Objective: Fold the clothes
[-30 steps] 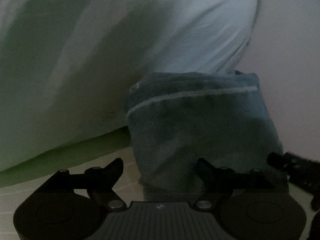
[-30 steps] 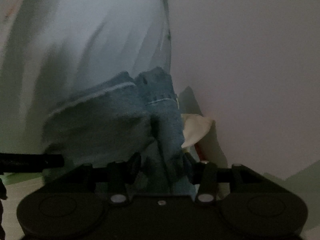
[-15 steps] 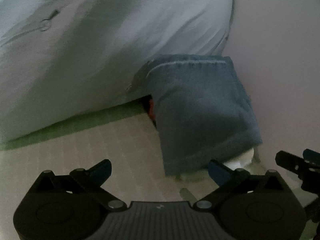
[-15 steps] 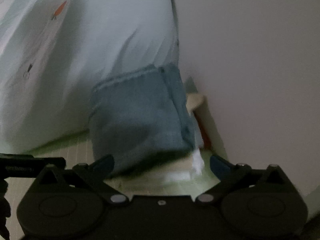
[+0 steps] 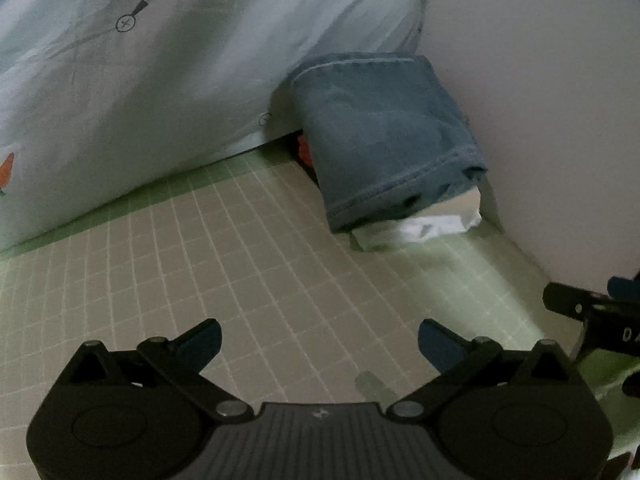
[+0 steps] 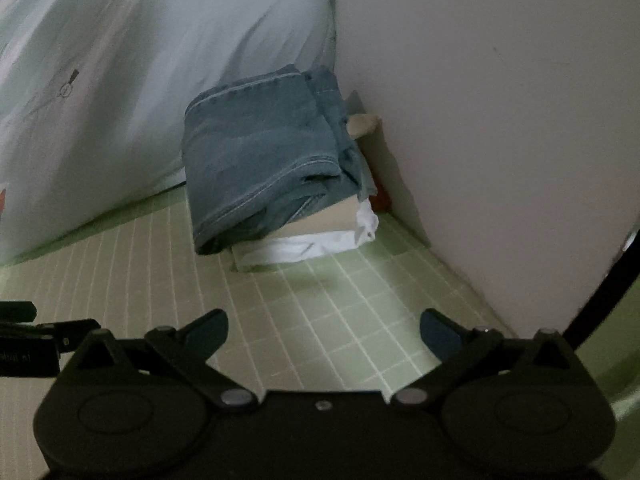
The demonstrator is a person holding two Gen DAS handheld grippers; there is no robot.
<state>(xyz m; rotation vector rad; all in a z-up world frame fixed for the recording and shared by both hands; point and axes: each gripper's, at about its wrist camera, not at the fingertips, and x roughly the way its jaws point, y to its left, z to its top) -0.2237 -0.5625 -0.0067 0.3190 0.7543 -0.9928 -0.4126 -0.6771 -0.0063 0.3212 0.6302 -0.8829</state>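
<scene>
Left gripper spread, empty, over mat | right gripper spread, empty | folded jeans atop white garment, in corner between pillow and wall, apart from both grippers

Matt blue denim jeans, smooth white cloth pillow, matt gridded green mat

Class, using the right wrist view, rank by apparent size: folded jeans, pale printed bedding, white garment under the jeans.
1. Pale printed bedding, largest.
2. Folded jeans.
3. White garment, though the jeans hide much of it.
</scene>
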